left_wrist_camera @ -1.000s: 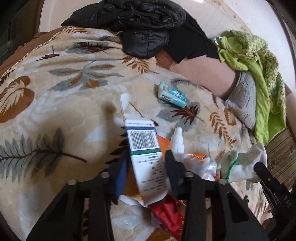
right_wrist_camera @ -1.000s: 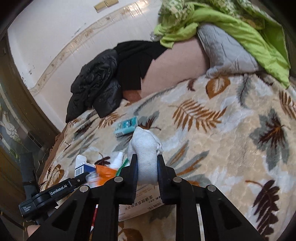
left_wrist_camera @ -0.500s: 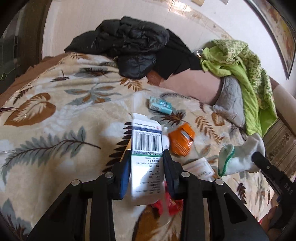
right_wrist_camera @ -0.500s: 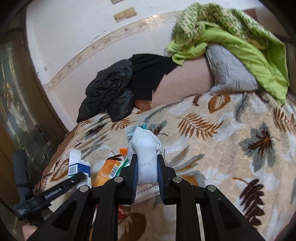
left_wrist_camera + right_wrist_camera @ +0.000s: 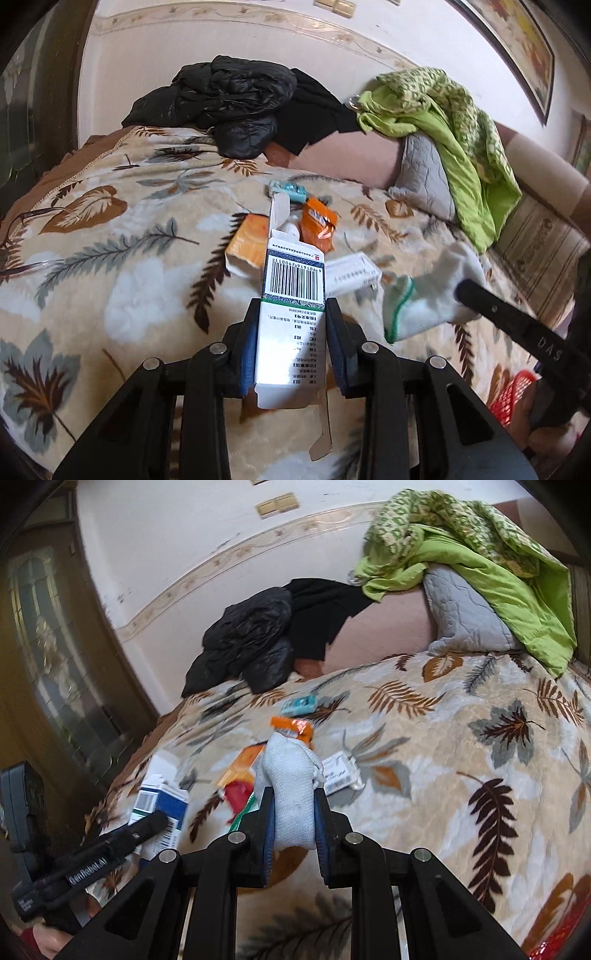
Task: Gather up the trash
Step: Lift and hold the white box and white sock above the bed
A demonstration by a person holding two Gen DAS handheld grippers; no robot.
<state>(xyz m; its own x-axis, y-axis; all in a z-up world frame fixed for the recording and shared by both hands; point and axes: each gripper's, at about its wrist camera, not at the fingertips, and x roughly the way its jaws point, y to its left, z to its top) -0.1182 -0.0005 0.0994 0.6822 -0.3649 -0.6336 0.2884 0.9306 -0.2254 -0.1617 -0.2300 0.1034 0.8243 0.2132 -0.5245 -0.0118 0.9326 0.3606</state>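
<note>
My left gripper [image 5: 291, 314] is shut on a white carton with a barcode [image 5: 293, 280], held above the leaf-patterned bed; the carton also shows in the right wrist view [image 5: 159, 808]. My right gripper [image 5: 293, 797] is shut on a white sock with a green cuff [image 5: 291, 771], seen at the right of the left wrist view [image 5: 432, 291]. On the blanket lie an orange box [image 5: 247, 245], an orange wrapper [image 5: 317, 225], a white flat pack [image 5: 351, 275], a teal packet [image 5: 288, 190] and a red wrapper [image 5: 238, 794].
Black jackets [image 5: 229, 99] are piled at the head of the bed. A green quilt [image 5: 454, 129] drapes over a grey pillow [image 5: 424, 177] at the right. A red basket [image 5: 513, 395] shows at the lower right, and a wooden door [image 5: 48, 646] stands left.
Both grippers have risen and pulled back from the bed, carrying the carton and the sock. The trash on the blanket now lies farther away.
</note>
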